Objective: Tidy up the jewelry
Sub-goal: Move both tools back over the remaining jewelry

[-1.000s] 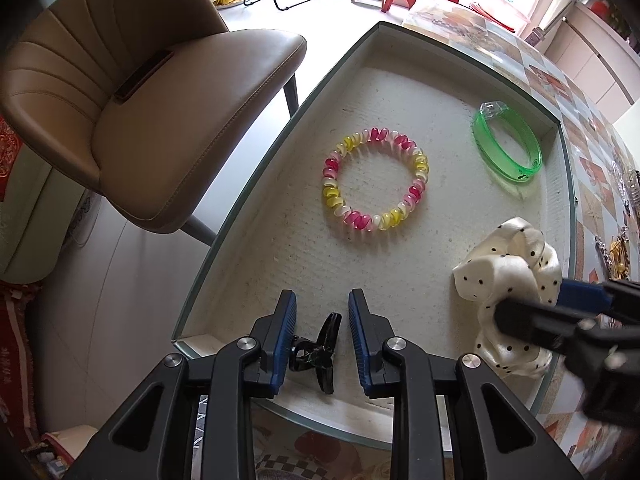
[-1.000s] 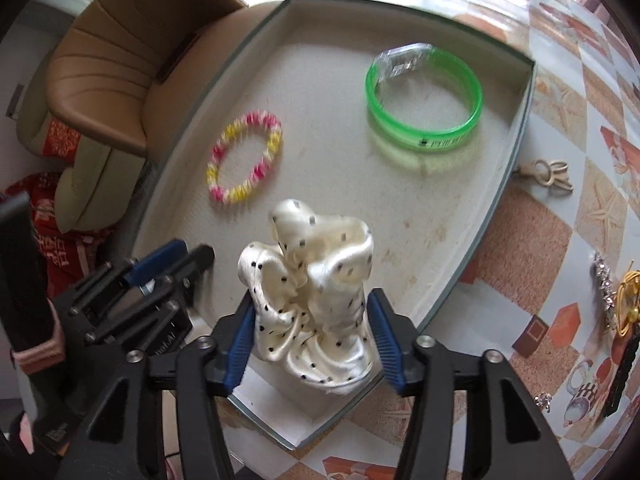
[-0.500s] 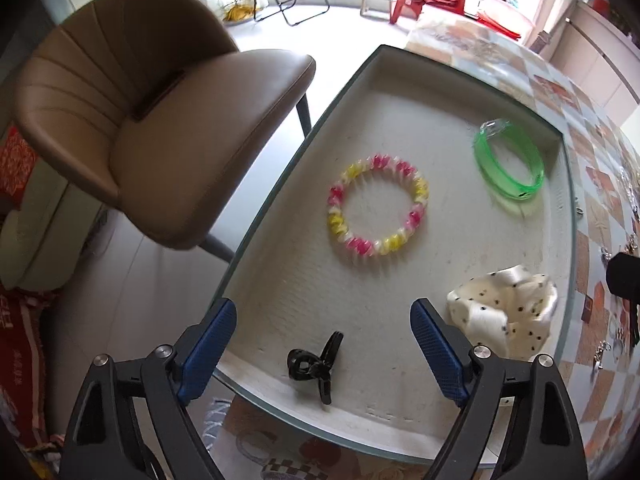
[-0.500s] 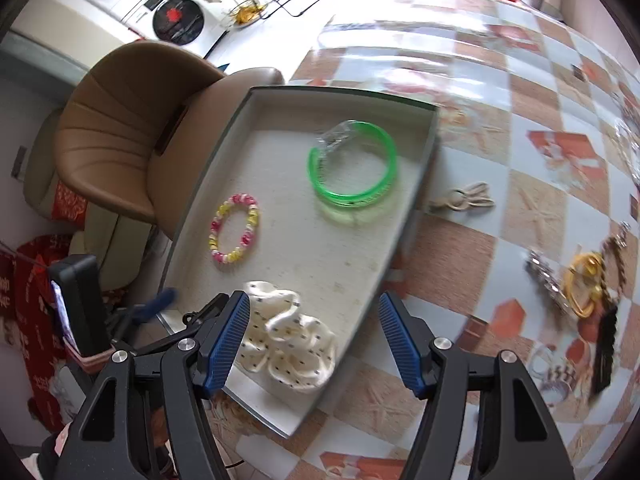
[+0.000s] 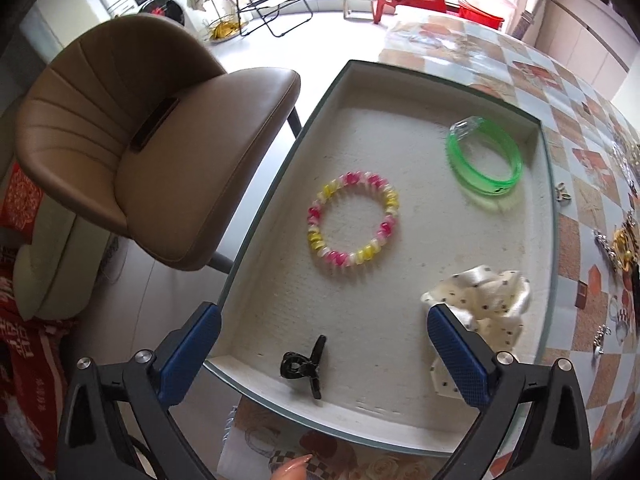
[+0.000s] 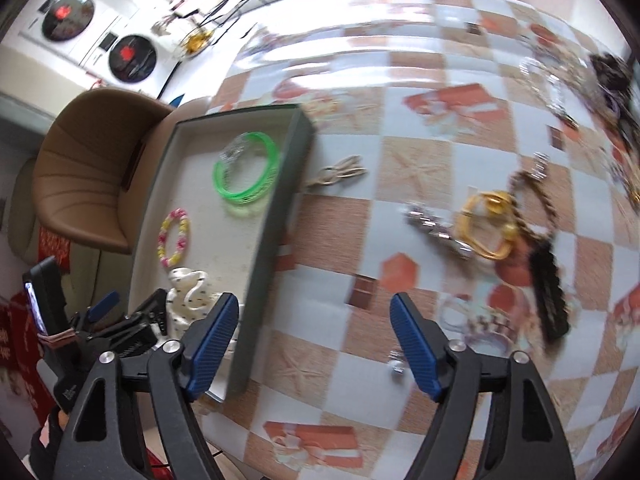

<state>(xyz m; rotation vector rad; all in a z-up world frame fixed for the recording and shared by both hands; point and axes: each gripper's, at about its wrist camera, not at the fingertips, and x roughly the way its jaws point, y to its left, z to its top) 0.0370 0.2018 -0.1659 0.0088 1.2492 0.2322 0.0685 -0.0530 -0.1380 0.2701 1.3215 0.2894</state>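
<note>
The left gripper [image 5: 324, 354] is held spread wide and empty above the near edge of a shallow grey-rimmed tray [image 5: 547, 184], where a black claw clip [image 5: 305, 365] is seen lying between the blue pads [image 5: 458, 354]. A dotted cream scrunchie [image 5: 486, 300] is placed at the tray's near right corner, a pink-and-yellow bead bracelet [image 5: 352, 225] at its middle, a green bangle [image 5: 484, 160] toward its far right corner. The right gripper [image 6: 314, 344] is likewise held spread and empty over the table's checked orange-and-white cloth [image 6: 420, 128], beside the tray's right edge. More jewelry, blurred, is scattered across the cloth, a gold bangle [image 6: 486, 226] among it. A tan padded chair [image 5: 152, 140] is drawn up at the tray's left edge, with washing machines [image 6: 96, 36] ranged along the far wall.
</note>
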